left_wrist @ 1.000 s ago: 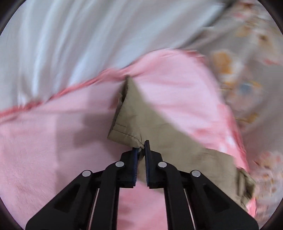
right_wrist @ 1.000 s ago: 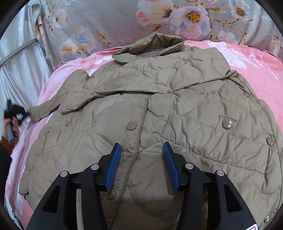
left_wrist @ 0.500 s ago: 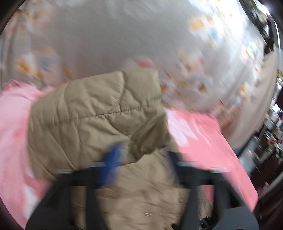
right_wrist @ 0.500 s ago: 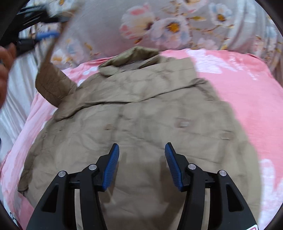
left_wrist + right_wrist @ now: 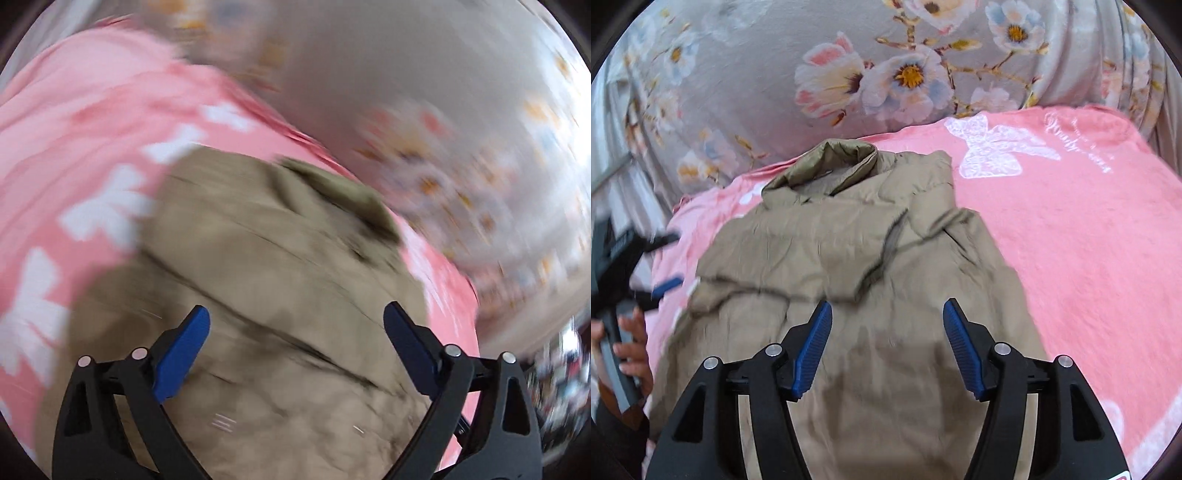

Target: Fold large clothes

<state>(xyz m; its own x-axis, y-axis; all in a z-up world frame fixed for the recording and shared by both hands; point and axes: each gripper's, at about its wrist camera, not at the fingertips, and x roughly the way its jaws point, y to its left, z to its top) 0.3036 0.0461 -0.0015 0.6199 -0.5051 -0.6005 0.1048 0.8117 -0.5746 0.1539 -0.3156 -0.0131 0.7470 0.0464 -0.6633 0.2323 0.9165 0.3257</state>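
Note:
A khaki quilted jacket [image 5: 849, 280] lies on a pink blanket [image 5: 1071, 229], collar toward the far side, with a sleeve folded across its body. My right gripper [image 5: 886, 325] is open and empty, hovering above the jacket's lower middle. My left gripper [image 5: 295, 332] is open and empty above the jacket [image 5: 258, 295]; that view is blurred by motion. In the right wrist view the left gripper [image 5: 661, 262] shows at the left edge, held in a hand, beside the jacket.
A grey floral quilt [image 5: 886, 66] lies bunched behind the blanket. White fabric [image 5: 613, 184] hangs at the far left. White bow prints [image 5: 993, 147] mark the pink blanket. Blurred clutter [image 5: 554, 369] shows at the right of the left wrist view.
My left gripper carried the sleeve up and over the jacket, let it go and opened wide. It has drawn back to the jacket's left side. The sleeve now lies folded across the body.

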